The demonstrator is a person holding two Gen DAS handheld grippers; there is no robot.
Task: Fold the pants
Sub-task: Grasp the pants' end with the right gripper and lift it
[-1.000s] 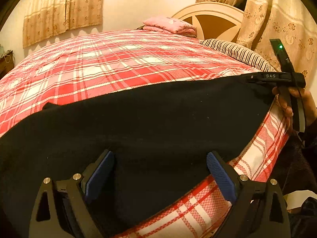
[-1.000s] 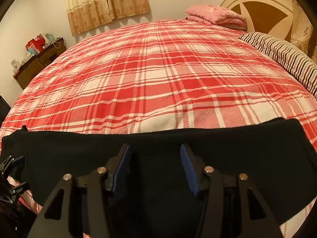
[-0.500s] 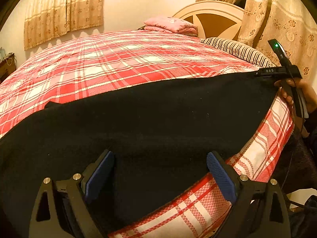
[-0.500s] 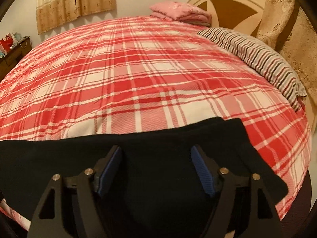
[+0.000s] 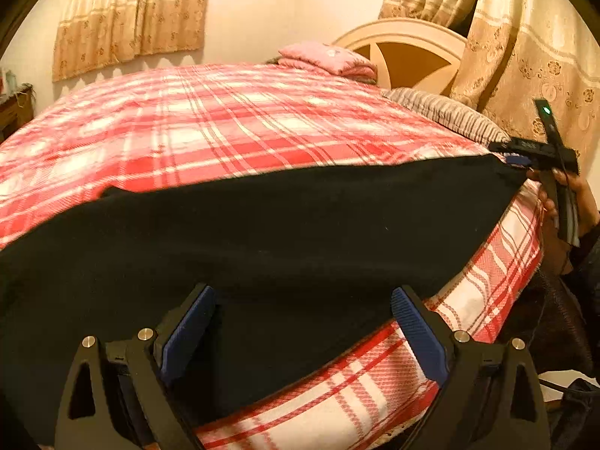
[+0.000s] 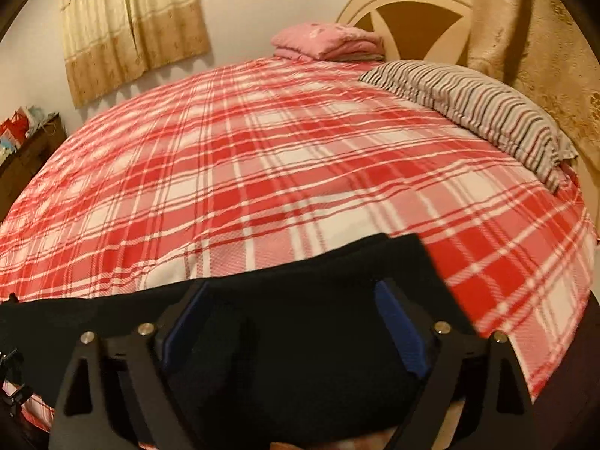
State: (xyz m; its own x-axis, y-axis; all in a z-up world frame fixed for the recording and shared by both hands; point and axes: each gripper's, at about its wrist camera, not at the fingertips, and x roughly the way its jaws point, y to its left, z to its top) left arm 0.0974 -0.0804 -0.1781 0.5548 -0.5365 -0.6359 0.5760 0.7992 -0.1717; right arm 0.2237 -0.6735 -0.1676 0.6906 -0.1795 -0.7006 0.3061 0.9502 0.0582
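Black pants [image 5: 292, 232] lie stretched flat along the near edge of a red and white plaid bed [image 5: 232, 123]. My left gripper [image 5: 300, 315] hovers low over their near part, jaws wide open, with cloth beneath but nothing pinched. In the right wrist view the pants' right end [image 6: 337, 281] lies under my right gripper [image 6: 296, 311]. Its jaws are opening and stand wide, the blue pads [image 6: 397, 322] pressing on nothing. From the left wrist view, the right gripper [image 5: 523, 157] sits at the pants' far right corner, held by a hand [image 5: 577, 202].
A striped pillow [image 6: 483, 112] lies at the right by the cream headboard [image 6: 408, 7]. A folded pink cloth [image 6: 326, 41] rests at the far end of the bed. Curtains hang behind and at the right. A dark cabinet [image 6: 22, 157] with clutter stands at the far left.
The right gripper's jaws have spread wider, and it has shifted right along the pants to their end, rolling a little. The left gripper has stayed put and open.
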